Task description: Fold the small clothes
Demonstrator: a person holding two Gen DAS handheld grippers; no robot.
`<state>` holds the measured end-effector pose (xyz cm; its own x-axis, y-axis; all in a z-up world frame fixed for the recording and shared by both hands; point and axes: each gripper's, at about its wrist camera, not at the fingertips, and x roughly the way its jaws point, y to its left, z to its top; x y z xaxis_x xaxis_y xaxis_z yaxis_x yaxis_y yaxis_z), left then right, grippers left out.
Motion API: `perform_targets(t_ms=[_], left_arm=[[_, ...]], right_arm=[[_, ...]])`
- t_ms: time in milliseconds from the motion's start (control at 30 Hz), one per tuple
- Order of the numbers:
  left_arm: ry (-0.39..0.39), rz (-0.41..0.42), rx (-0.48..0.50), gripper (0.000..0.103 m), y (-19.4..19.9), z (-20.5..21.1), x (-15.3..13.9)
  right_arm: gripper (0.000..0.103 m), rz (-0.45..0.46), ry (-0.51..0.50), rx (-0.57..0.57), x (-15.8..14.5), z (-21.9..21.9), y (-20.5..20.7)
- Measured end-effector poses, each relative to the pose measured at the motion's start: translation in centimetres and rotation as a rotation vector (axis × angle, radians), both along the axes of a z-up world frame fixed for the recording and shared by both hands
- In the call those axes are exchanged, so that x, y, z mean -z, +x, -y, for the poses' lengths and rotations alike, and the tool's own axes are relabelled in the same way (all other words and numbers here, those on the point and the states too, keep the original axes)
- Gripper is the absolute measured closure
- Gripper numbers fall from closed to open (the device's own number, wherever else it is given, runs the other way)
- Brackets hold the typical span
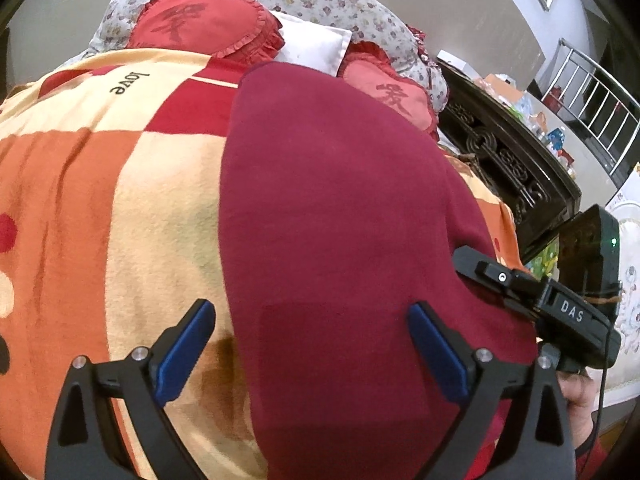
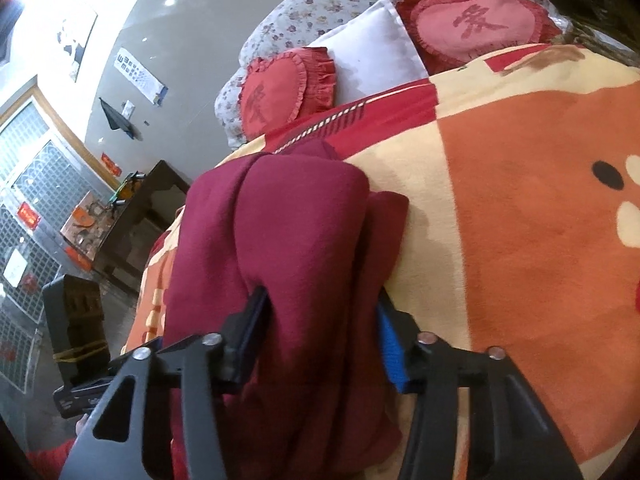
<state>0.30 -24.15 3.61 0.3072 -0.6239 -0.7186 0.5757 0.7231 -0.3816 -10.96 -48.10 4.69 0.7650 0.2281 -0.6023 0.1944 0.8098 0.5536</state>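
One maroon garment (image 1: 340, 216) lay lengthwise toward the pillows (image 1: 208, 24) on a checked blanket (image 1: 120, 184), left gripper (image 1: 312, 344) spread wide above it, right gripper (image 2: 320, 332) pinching its fold, dark cabinet (image 1: 508, 168) beside the bed.

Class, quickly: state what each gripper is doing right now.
Left gripper: open, holding nothing, over the dark red garment.
Right gripper: jaws around a garment fold; grip unclear.

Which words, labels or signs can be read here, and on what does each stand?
"love": on the blanket.
"DAS": on the right hand-held gripper.
One red Chinese character, not legible to me: on each heart cushion.
Wall chart and red door signs: too blurred.
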Motion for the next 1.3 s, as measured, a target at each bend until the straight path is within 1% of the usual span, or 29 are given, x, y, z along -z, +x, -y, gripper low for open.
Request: perform_targets(t_ms=[67,167,233,333,400,500,600,800,933,967,1033,1067,1133,1167,1200,1233,1300], left_arm=[[-0.005,0.0,0.018,0.014,-0.2,0.3,-0.1],[0.012,0.015,0.025,0.022,-0.6,0.4,-0.8],[0.012,0.015,0.029,0.037,-0.9,0.2,-1.4],[0.001,0.003,0.037,0.047,-1.4,-0.6,-2.5],[0.001,0.001,0.04,0.048,-2.0,-1.5,-3.2],[0.008,0.008,0.047,0.049,-3.4,-3.4,-4.4],[0.042,-0.002,0.045,0.049,-4.8,-5.7,-5.0],[0.106,-0.068,0.02,0.049,-7.9,-11.6,-4.8],[0.132,-0.11,0.004,0.049,-10.2,-14.7,-3.3],[0.129,-0.102,-0.003,0.049,-10.6,-15.1,-3.0],[0.116,-0.093,-0.021,0.049,-10.8,-15.5,-3.0],[0.111,-0.101,-0.028,0.049,-10.6,-15.6,-2.9],[0.108,-0.107,-0.042,0.049,-10.0,-15.3,-2.4],[0.111,-0.115,-0.064,0.049,-9.3,-15.1,-1.9],[0.114,-0.123,-0.075,0.047,-8.7,-14.8,-1.6],[0.113,-0.134,-0.091,0.043,-8.0,-14.6,-1.1],[0.107,-0.14,-0.101,0.039,-7.2,-14.2,-0.8]], right_arm=[[0.031,0.0,0.001,0.002,-0.1,-0.1,0.0],[0.036,0.0,-0.002,0.009,-0.7,-0.4,-0.1],[0.039,0.006,0.003,0.009,-1.3,-0.6,-0.5],[0.04,0.02,0.011,0.0,-2.4,-1.2,-1.1],[0.04,0.03,0.028,-0.01,-3.4,-1.9,-1.7],[0.04,0.035,0.026,-0.033,-4.6,-3.3,-2.4],[0.041,-0.01,0.04,-0.067,-4.9,-5.5,-3.3],[0.041,-0.067,0.136,-0.146,-3.4,-10.6,-5.6],[0.041,-0.09,0.168,-0.172,-1.7,-12.9,-6.4],[0.041,-0.088,0.179,-0.169,-1.3,-13.1,-6.4],[0.041,-0.084,0.171,-0.163,-1.2,-13.3,-6.1],[0.041,-0.093,0.142,-0.155,-1.1,-13.3,-5.6],[0.041,-0.117,0.121,-0.127,-0.5,-13.2,-4.6],[0.041,-0.135,0.105,-0.115,0.0,-13.2,-3.7],[0.04,-0.154,0.083,-0.109,0.4,-13.3,-3.0],[0.039,-0.179,0.056,-0.101,0.8,-13.1,-2.4],[0.036,-0.208,0.046,-0.086,1.1,-12.7,-2.1]])
